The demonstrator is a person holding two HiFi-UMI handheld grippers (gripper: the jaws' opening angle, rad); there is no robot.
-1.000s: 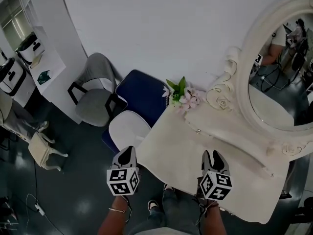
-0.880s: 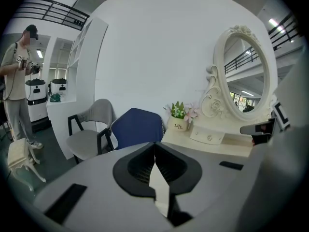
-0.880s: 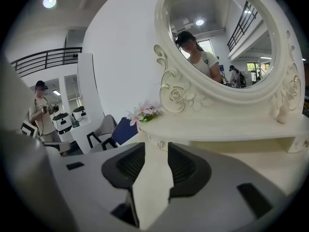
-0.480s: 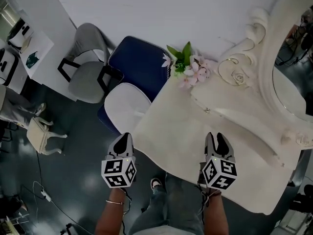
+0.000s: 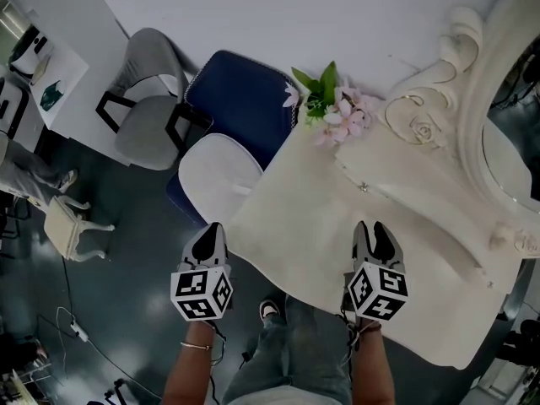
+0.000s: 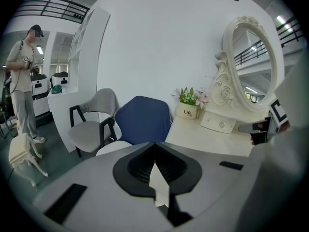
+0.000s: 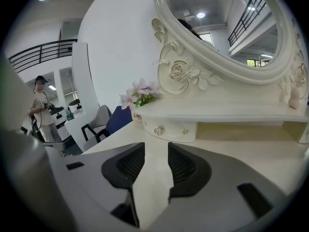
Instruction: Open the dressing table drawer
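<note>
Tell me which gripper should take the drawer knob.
Right. The right gripper hovers over the dressing table, jaws apart, facing the drawer knob; the left gripper hangs beyond its edge, jaws together.

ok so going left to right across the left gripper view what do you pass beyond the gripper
person → grey chair → blue chair → flower pot → drawer

Left gripper and right gripper are both pale grey shells with black ribbed pads, and each has a cube of black-and-white square markers. Person's in faded blue jeans, a thin bracelet on the left wrist, and a dark shoe.
</note>
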